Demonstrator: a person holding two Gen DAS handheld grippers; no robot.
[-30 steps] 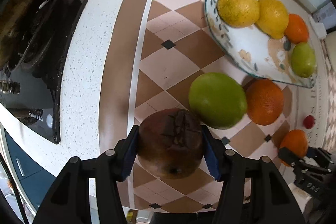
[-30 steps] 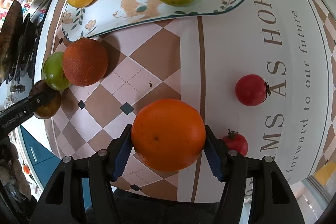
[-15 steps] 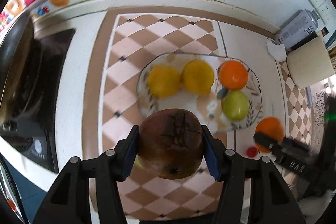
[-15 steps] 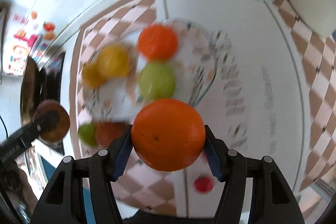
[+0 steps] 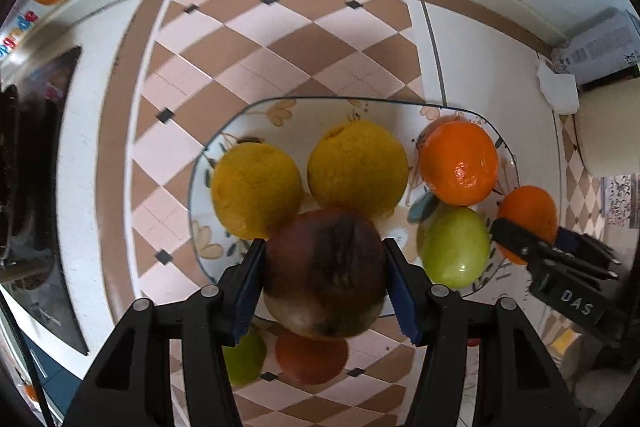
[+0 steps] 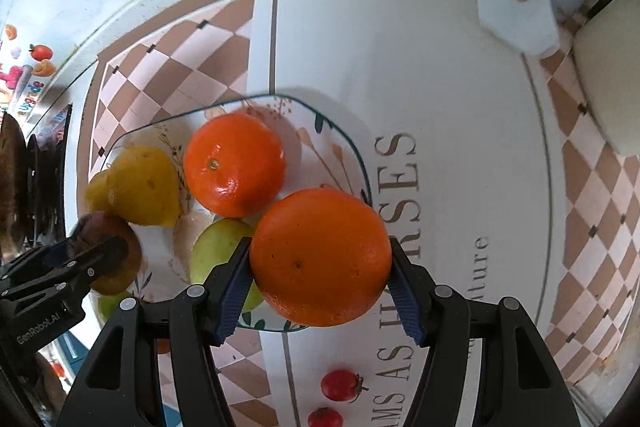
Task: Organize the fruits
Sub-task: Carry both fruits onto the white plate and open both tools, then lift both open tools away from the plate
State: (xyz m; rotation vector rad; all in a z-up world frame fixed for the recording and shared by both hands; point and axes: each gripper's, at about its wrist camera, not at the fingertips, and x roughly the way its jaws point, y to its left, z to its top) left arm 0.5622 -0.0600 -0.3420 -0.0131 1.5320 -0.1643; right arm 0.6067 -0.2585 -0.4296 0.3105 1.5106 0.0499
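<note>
My left gripper [image 5: 325, 287] is shut on a dark brown fruit [image 5: 325, 269] and holds it over the near edge of the floral plate [image 5: 256, 111]. The plate holds two yellow fruits [image 5: 256, 189], an orange [image 5: 459, 163] and a green fruit [image 5: 456, 247]. My right gripper [image 6: 320, 277] is shut on a large orange [image 6: 320, 255] above the plate's right rim [image 6: 352, 147]. It also shows in the left wrist view [image 5: 520, 239]. The left gripper shows in the right wrist view [image 6: 102, 259].
A green fruit [image 5: 244, 357] and a dark orange [image 5: 312, 357] lie on the checked mat below the plate. Two small red fruits [image 6: 340, 385] lie on the white mat. A stove [image 5: 24, 187] is at the left; a white tissue [image 6: 516, 21] and a box stand at the back right.
Both grippers have moved in over the plate with their fruits; the plate and its fruits now look larger and closer in both views.
</note>
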